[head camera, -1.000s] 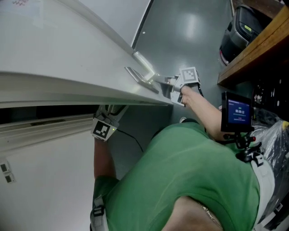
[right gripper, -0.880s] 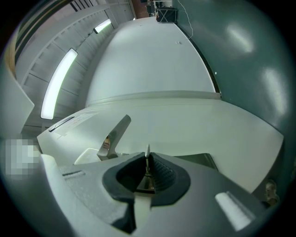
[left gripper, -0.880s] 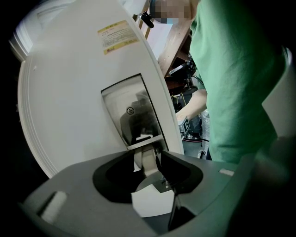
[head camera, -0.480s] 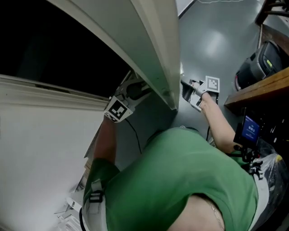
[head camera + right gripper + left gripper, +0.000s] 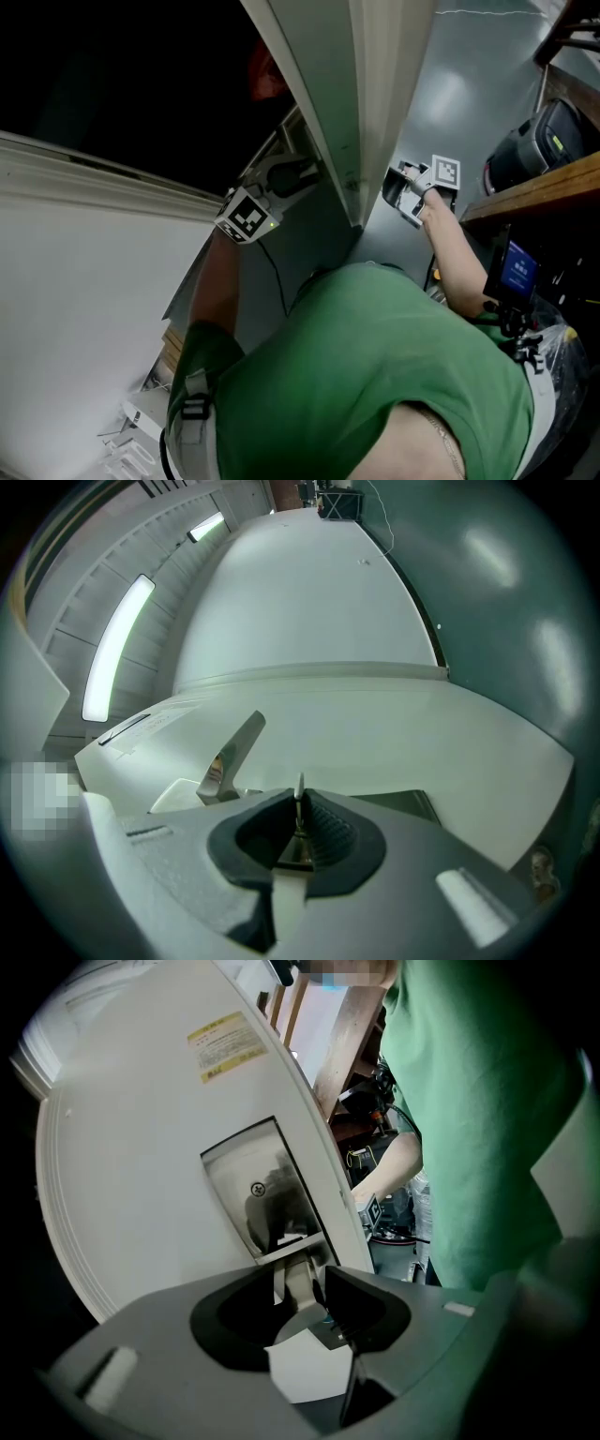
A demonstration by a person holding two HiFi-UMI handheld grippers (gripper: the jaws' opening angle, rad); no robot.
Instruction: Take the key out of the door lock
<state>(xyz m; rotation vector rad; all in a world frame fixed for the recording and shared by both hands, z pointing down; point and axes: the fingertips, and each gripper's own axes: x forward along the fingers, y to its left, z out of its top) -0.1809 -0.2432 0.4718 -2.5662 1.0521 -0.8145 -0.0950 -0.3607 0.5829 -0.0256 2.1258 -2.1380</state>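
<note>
The white door [image 5: 349,103] stands edge-on in the head view, with one gripper on each side of it. On the inner side my left gripper [image 5: 281,176] holds the metal lever handle [image 5: 298,1279] below the lock plate [image 5: 262,1190]; its jaws [image 5: 302,1288] are closing on the lever. My right gripper [image 5: 403,192] hangs a short way off the door's outer face. It is shut on the thin key [image 5: 299,794], whose tip sticks up free between the pads. The outer lever handle [image 5: 231,754] juts out to the left of the right gripper [image 5: 298,822].
A wooden shelf [image 5: 539,183] with a black appliance [image 5: 544,131] stands at the right above the grey floor [image 5: 469,84]. A small lit screen [image 5: 517,267] sits below the shelf. Beyond the door is a dark opening [image 5: 112,75]; the white door frame [image 5: 84,281] lies at the left.
The door has gone from broadside to edge-on in the head view. My right gripper has come away from the lock by the handle and now stands off the door's outer face.
</note>
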